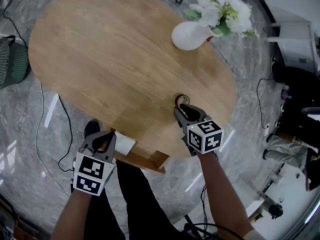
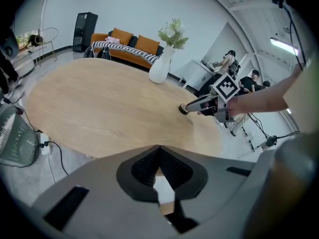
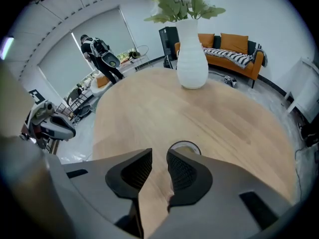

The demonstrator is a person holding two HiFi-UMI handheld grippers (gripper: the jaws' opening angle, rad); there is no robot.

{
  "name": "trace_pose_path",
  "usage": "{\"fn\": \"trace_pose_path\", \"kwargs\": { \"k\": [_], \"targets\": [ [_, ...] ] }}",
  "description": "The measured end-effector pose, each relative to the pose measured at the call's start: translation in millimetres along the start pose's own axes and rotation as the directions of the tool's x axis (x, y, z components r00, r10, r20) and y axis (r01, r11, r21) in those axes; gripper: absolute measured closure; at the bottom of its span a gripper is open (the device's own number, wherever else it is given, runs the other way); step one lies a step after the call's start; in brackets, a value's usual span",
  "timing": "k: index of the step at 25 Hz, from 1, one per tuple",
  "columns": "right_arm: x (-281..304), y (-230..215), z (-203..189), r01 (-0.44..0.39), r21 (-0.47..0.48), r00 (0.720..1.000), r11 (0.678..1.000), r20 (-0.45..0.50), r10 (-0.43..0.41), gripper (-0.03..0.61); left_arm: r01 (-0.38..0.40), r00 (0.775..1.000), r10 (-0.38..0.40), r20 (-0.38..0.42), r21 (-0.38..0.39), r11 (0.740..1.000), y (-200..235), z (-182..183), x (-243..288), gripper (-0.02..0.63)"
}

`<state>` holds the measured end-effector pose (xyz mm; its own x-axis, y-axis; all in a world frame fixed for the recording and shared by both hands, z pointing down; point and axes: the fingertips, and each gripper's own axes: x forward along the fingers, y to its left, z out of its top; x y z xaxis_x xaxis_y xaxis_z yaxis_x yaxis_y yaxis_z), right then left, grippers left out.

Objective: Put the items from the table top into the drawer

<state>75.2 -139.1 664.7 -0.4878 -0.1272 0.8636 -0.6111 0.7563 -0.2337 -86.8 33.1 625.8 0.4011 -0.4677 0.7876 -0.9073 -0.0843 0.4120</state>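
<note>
**Tabletop: right gripper lined up on the small round item, grasp not made yet**

Oval wooden table (image 1: 110, 59) holds two things. One is a white vase (image 1: 190, 35) of flowers at the far side. The other is a small round item (image 1: 182, 100) near your right-hand edge, and that is the task's thing. It has a dark rim and a pale centre. It could be a lid or a tape roll; the views are too small to say which.

Step in hand, as I read it: reach and pick, drawer phase not begun for this item.

Right gripper (image 1: 184, 110):
- Jaws spread, with a moderate gap and bare table wood between the pads.
- It is tilted steeply down over the table.
- In the right gripper view the item sits just ahead of one jaw tip, off the centre line, so it is not between the pads and not held.

Left gripper (image 1: 100, 140):
- Jaws pressed together, with nothing showing between the pads.
- It hangs below the near table edge, just beside the drawer (image 1: 145, 160), which juts out from under the table.

Next move calls for:
- Shift the right gripper sideways so the item centres in the gap.
- Push forward and down until the pads straddle the rim, then close.
- The item is low and flat, so the pads need to come close to the wood or they will skate over it.
- Then carry it back to the drawer by your left gripper.
</note>
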Motion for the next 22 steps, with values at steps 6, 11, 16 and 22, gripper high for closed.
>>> {"fn": "trace_pose_path", "kwargs": {
  "k": [6,11,16,22],
  "targets": [
    [15,-12,-8,0.047,-0.057,0.994,0.997,-0.092,-0.053,0.462,-0.002,1.0,0.002,0.004,-0.032,0.999,6,-4,-2,0.612],
    [22,-18,-12,0.094,-0.114,0.983,0.989,-0.145,-0.11,0.518,-0.006,1.0,0.007,0.012,-0.048,0.999,9,-6,-4,0.612],
    [16,-8,-10,0.098,-0.101,0.986,0.99,-0.128,-0.11,0.522,-0.002,1.0,0.003,0.012,-0.057,0.998,11,-13,-12,0.612],
    [4,6,-13,0.106,-0.07,0.989,0.992,-0.094,-0.113,0.523,0.017,1.0,-0.017,-0.003,-0.011,1.0,9,-20,-15,0.612]
  ]
}}
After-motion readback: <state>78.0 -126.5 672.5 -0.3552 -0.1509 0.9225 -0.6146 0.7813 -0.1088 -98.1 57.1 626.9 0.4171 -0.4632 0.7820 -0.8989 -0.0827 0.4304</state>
